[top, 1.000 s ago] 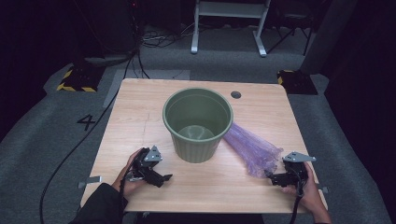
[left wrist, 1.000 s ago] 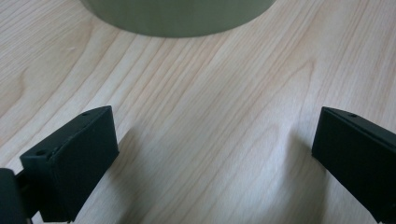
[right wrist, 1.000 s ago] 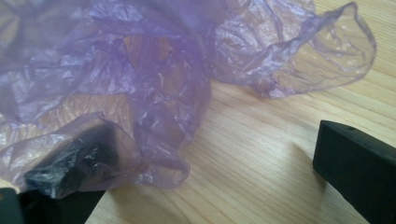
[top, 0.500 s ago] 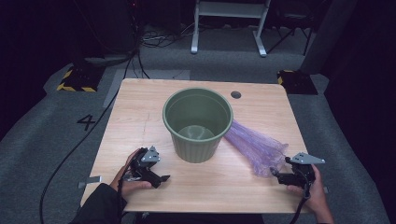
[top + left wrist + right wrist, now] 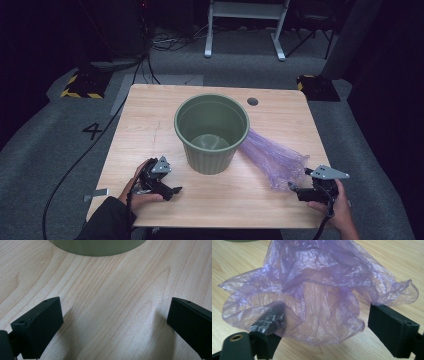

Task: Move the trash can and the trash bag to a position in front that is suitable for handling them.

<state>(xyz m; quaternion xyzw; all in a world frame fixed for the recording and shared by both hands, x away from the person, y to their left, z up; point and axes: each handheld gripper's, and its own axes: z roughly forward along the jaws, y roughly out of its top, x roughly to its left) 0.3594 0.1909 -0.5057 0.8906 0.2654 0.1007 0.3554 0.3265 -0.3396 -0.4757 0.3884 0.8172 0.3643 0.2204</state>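
Now the right gripper (image 5: 296,189) is sitting low at the near right corner of the wooden table (image 5: 150,120), held in a hand (image 5: 337,207). Its jaws are standing wide apart. In the right gripper view, the gripper (image 5: 322,322) is pushing into the loose end of a thin purple plastic bag (image 5: 312,290). One jaw is poking under a flap of the bag, and the other jaw is sitting just outside the bag's edge. The bag is not being squeezed.

From the high view, the bag (image 5: 272,157) is lying flat on the table, stretching from the gripper back to the side of a green bucket (image 5: 212,132). The bucket is standing upright in the middle of the table.

The left gripper (image 5: 175,190) is resting on the table near the front left, close to the bucket. In the left gripper view, its jaws are wide apart over bare wood, holding nothing, with the bucket's bottom edge (image 5: 97,247) just ahead.
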